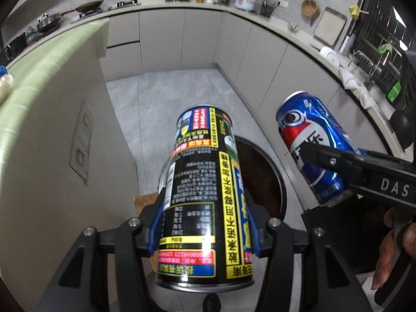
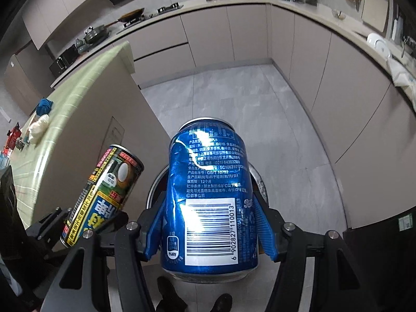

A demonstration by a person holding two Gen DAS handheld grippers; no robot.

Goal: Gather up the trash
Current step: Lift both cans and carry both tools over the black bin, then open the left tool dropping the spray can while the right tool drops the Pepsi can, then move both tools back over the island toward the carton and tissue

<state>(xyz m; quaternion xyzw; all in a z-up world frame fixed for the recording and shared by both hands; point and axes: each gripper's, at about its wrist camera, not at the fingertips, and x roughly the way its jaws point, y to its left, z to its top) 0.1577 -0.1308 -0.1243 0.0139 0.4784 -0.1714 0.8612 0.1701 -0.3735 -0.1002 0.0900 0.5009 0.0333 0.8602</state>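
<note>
The left gripper [image 1: 205, 208] clamps a black can [image 1: 205, 182]; the right gripper [image 2: 212, 223] clamps a blue can [image 2: 210, 202], both above a round bin [image 1: 270, 179].

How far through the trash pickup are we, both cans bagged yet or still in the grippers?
Picked up: both cans are off the surfaces. In hand: the left gripper clamps the black can; the right gripper clamps the blue can. Left: neither is dropped yet; both hang above the round bin on the floor.
</note>
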